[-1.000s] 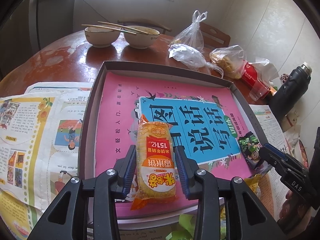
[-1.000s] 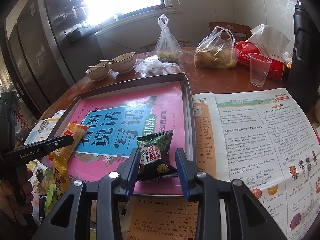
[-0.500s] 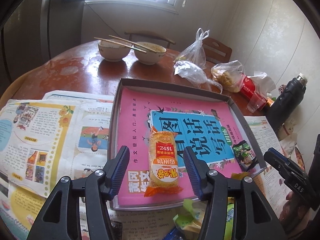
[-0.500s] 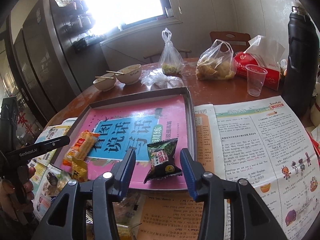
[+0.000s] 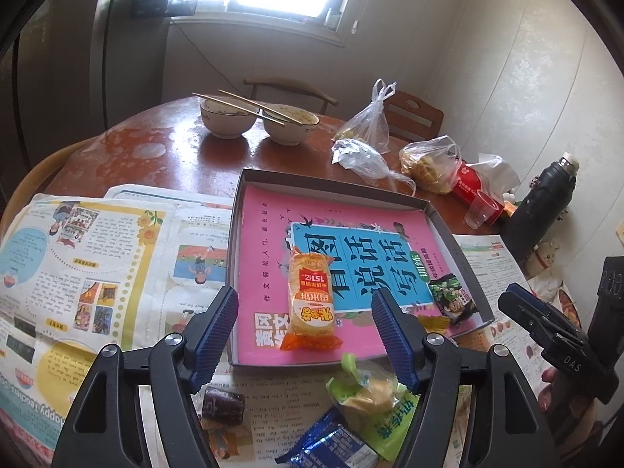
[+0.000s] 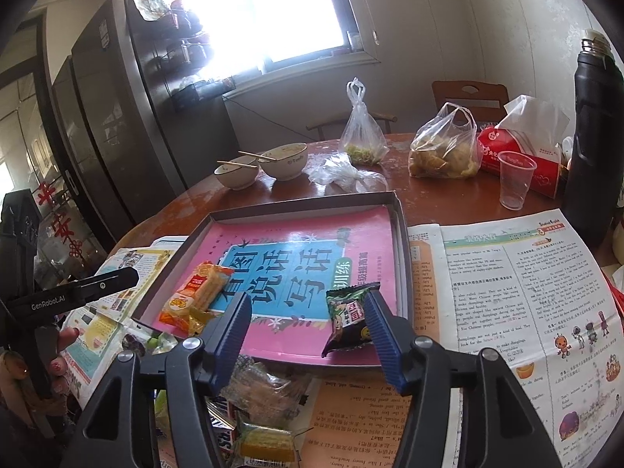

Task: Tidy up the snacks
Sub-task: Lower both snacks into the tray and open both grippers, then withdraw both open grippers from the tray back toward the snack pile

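A grey tray [image 5: 335, 181] [image 6: 403, 241] lined with a pink and blue book cover holds an orange-yellow snack pack [image 5: 310, 300] [image 6: 195, 296] at its near left and a dark green snack pack [image 5: 452, 298] [image 6: 347, 318] at its near right. My left gripper [image 5: 304, 329] is open and empty, held above the tray's near edge. My right gripper [image 6: 308, 335] is open and empty, just left of the green pack. Loose snacks lie before the tray: a green pack [image 5: 374, 397], a blue pack [image 5: 331, 444], a dark candy [image 5: 222, 407], a yellow pack [image 6: 265, 442].
Newspapers [image 5: 97, 257] [image 6: 518, 296] cover the round brown table on both sides of the tray. Behind stand two bowls with chopsticks [image 5: 257, 119], plastic bags [image 6: 444, 148], a red tissue pack [image 6: 518, 148], a clear cup [image 6: 514, 183] and a black flask [image 6: 592, 132].
Both grippers opened, let go of their snack packs in the tray, and pulled back and up. The orange pack and the green pack now lie free in the tray.
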Demonstrator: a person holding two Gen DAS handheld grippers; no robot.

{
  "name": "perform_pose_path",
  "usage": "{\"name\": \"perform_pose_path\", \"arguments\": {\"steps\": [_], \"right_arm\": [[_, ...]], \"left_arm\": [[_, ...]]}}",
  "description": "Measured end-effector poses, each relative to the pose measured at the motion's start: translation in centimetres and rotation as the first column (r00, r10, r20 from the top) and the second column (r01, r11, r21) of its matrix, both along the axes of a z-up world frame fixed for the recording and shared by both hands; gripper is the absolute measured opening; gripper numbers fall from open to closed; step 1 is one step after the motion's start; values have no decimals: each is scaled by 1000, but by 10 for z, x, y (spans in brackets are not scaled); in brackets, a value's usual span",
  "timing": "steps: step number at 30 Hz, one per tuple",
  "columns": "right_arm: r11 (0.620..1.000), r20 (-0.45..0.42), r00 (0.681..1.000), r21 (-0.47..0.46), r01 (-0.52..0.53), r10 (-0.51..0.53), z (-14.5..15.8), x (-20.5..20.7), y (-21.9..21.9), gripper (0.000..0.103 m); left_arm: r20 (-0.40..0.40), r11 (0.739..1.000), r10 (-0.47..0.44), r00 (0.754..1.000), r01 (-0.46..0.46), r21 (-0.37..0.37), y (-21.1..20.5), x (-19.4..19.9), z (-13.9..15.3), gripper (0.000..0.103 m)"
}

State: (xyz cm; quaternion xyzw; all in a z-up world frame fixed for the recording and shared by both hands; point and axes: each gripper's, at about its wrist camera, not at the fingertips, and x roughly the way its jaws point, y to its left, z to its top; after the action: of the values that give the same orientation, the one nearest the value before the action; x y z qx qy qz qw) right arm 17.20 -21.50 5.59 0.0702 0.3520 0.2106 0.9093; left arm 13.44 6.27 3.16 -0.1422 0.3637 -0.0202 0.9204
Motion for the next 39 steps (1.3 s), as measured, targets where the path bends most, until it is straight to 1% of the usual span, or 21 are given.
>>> {"name": "perform_pose_path", "arguments": {"steps": [7,24,39], "right_arm": [[1000,18,1000,-3,-14,14,6,-7,4,65],[999,31,999,-15,-42,42,12,-22,8,66],[997,15,998,-32,-63,64,8,-38,9,68]], "left_arm": [[5,1000,1,1000,-1,-13,2,-8,5,74],[19,999,-24,1000,24,-33,2,-27,12,74],[-21,998,-70,997,70,5,-7,-45,1,74]]}}
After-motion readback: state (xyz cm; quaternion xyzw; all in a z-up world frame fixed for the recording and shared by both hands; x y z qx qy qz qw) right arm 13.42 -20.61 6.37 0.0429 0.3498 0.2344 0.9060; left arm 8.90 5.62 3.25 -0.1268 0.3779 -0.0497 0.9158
